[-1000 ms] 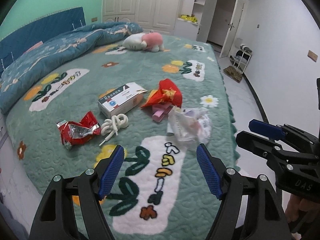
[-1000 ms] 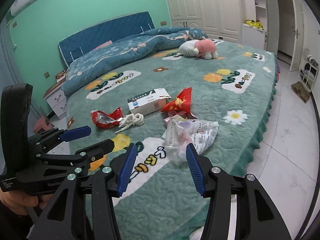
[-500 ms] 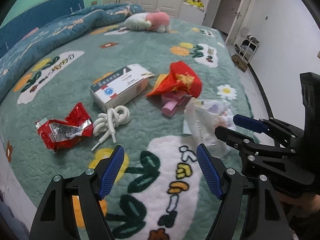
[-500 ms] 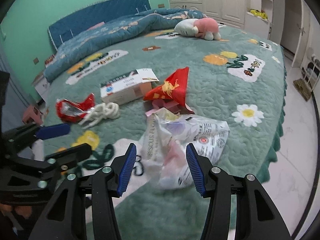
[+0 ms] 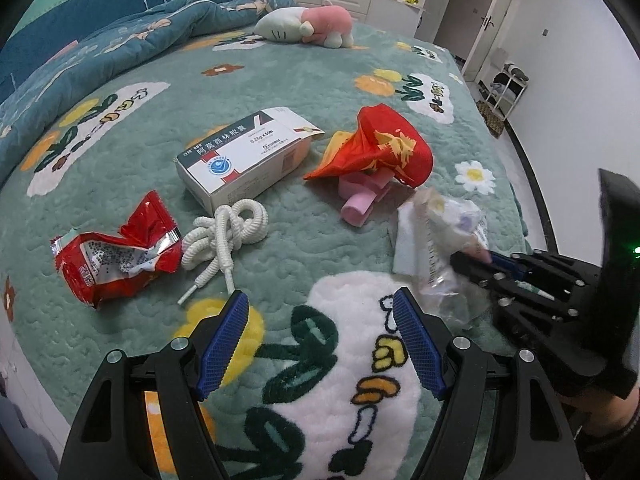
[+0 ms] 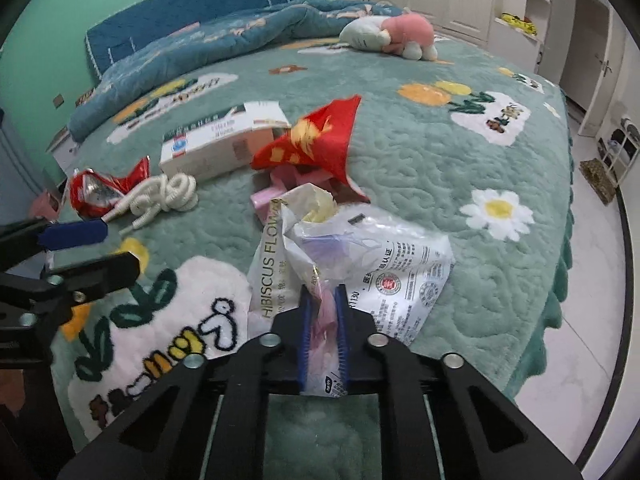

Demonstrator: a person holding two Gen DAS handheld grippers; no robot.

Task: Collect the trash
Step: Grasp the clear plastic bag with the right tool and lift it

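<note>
Green walls, white wardrobes and an open door frame a wide bed (image 6: 460, 168) under a plush green spread patterned with flowers and white patches; a rumpled blue quilt (image 6: 224, 48) lies against the headboard and a pink-and-white plush toy (image 6: 390, 34) lies beyond the litter. Nearest the bed's edge is a crumpled clear plastic wrapper (image 6: 372, 256), and the right hand-held gripper (image 6: 322, 334) is clenched on its near end, film bunched between the blue pads. From there the wrapper's long axis runs away up the bed, toward the red foil pouch (image 6: 316, 140) and the pink scrap tucked under it.

The left hand-held gripper (image 5: 320, 344) hovers with jaws wide and nothing between them. Its closest pieces lie ahead and to its left: the knotted white cord (image 5: 224, 232), touching the medicine box (image 5: 244, 160), and the torn red snack packet (image 5: 112, 248) just beside the cord (likely that hand's pick).
</note>
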